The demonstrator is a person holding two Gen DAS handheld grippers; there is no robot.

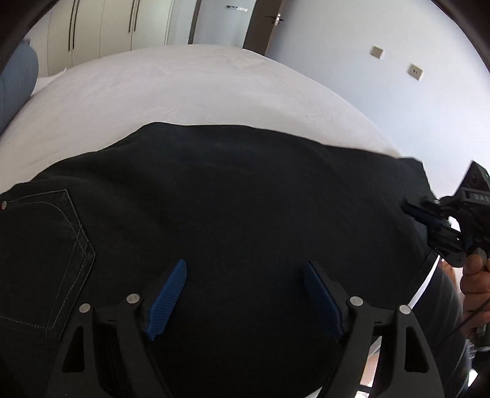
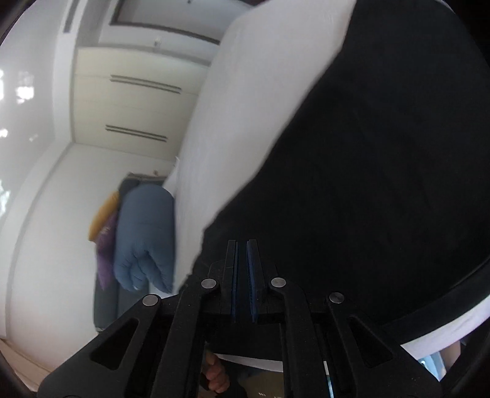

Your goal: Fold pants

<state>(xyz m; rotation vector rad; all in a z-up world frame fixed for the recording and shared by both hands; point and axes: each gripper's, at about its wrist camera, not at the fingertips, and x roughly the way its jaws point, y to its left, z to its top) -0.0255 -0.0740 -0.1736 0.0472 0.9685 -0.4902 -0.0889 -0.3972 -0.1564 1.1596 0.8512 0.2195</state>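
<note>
pants (image 1: 229, 189) lie on bed (image 1: 153, 88); left gripper (image 1: 245, 294) jaws spread wide, right gripper (image 2: 242, 275) jaws nearly clenched, its body lettered "cas".

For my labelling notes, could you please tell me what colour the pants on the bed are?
Black pants, with pale pocket stitching; clearest in the left wrist view.

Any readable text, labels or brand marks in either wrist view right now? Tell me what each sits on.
"CAS": raised letters on the black body of the right gripper, cut off by the left wrist view's edge.
Sign above the door: too small and blurred to read.
Black pants: no readable label.
</note>
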